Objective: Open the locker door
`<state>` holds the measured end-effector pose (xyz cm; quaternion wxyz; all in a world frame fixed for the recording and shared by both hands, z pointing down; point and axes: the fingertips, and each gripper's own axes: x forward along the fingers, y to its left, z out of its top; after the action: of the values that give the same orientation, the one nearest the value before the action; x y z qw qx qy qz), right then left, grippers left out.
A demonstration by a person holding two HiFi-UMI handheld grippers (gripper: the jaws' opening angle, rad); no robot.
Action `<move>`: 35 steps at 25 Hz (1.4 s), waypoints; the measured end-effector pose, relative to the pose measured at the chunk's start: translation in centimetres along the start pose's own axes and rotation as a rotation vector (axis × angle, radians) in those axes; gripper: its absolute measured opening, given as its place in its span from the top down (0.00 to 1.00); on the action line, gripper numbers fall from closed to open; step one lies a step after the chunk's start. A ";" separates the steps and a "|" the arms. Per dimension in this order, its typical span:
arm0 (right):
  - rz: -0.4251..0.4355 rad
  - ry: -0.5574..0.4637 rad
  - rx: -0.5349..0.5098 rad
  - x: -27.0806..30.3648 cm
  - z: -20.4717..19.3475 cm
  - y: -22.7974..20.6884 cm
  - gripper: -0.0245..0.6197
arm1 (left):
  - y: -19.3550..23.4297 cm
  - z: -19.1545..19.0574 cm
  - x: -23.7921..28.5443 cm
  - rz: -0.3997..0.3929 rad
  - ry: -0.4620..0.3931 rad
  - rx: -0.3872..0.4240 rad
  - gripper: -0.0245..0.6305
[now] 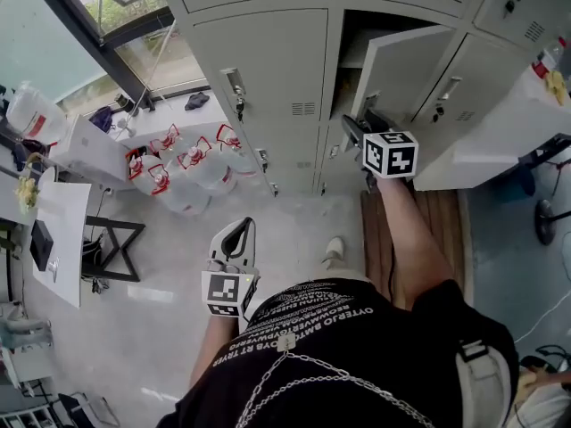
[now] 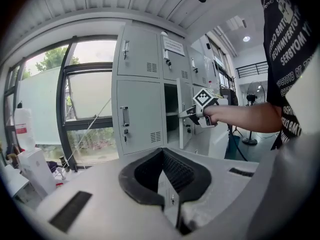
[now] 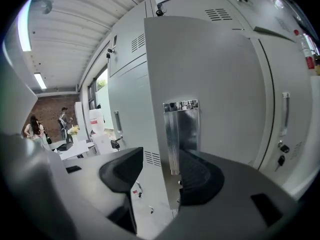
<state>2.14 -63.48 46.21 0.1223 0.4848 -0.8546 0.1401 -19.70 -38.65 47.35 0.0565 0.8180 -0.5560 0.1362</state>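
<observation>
The grey locker door stands partly open, its dark compartment showing behind it. My right gripper reaches to the door's free edge. In the right gripper view that door fills the frame with its shiny metal handle plate. The right gripper is open; the door's edge stands between the jaws, and the left pad is clear of it. My left gripper hangs low by the person's waist, shut with nothing in it. From the left gripper view, the right gripper is at the open door.
Closed lockers flank the open one. Several large water bottles stand on the floor at left, beside a white desk. A white cabinet sits at right. Two people stand far off in the room.
</observation>
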 end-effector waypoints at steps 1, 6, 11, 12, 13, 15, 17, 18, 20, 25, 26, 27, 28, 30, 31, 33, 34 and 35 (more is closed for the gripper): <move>-0.012 0.003 -0.001 -0.5 -0.2 -0.1 0.63 | -0.1 0.0 -0.3 -0.010 -0.004 0.005 0.96; -0.094 0.015 -0.005 -2.9 -1.1 -1.5 0.76 | -0.7 -0.2 -2.0 -0.053 -0.020 0.022 0.96; -0.165 0.009 0.004 -5.3 -2.0 -1.9 0.75 | -0.4 -1.0 -3.8 -0.083 -0.028 0.022 0.96; -0.181 0.008 0.005 -5.9 -2.2 -2.1 0.75 | -0.3 -1.2 -4.0 -0.090 -0.029 0.020 0.96; -0.195 0.008 0.007 -6.5 -2.4 -2.3 0.75 | -0.3 -1.3 -4.1 -0.100 -0.030 0.018 0.96; -0.214 0.012 0.019 -7.5 -2.9 -2.8 0.74 | -0.5 -1.6 -4.2 -0.125 -0.032 0.016 0.96; -0.228 0.021 0.034 -8.5 -3.4 -3.2 0.74 | -1.0 -2.0 -4.0 -0.153 -0.032 0.014 0.96; -0.236 0.026 0.038 -8.9 -3.6 -3.4 0.73 | -1.2 -2.2 -3.9 -0.166 -0.030 0.013 0.96; -0.256 0.039 0.040 -9.9 -4.0 -4.0 0.71 | -1.7 -2.4 -3.5 -0.193 -0.028 0.010 0.96; -0.299 0.044 0.064 -12.8 -4.9 -5.9 0.66 | -2.5 -1.3 -2.1 -0.241 -0.044 0.032 0.96; -0.303 0.040 0.068 -13.3 -5.0 -6.3 0.66 | -2.5 -1.1 -1.7 -0.244 -0.047 0.039 0.96; -0.306 0.038 0.071 -13.7 -5.1 -6.7 0.65 | -2.6 -0.9 -1.3 -0.245 -0.049 0.045 0.96; -0.309 0.036 0.073 -14.2 -5.2 -7.1 0.65 | -2.8 -0.7 -1.0 -0.246 -0.051 0.050 0.96; -0.312 0.030 0.085 -15.3 -5.7 -7.9 0.64 | -3.5 -0.2 -0.4 -0.247 -0.053 0.055 0.96; -0.311 0.024 0.096 -15.7 -6.0 -8.4 0.64 | -3.9 0.0 -0.1 -0.249 -0.054 0.056 0.96; -0.303 0.018 0.117 -16.6 -6.5 -9.3 0.62 | -5.0 0.6 0.8 -0.260 -0.053 0.056 0.96; -0.297 0.022 0.124 -17.0 -6.7 -9.7 0.62 | -5.7 0.9 1.3 -0.268 -0.052 0.058 0.96; -0.289 0.034 0.128 -17.3 -7.0 -10.1 0.63 | -6.5 1.2 1.8 -0.278 -0.050 0.061 0.96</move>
<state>20.07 -52.17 47.96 0.1243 0.6073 -0.7630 0.1833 -12.87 -38.14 47.15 0.0363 0.8915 -0.4343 0.1235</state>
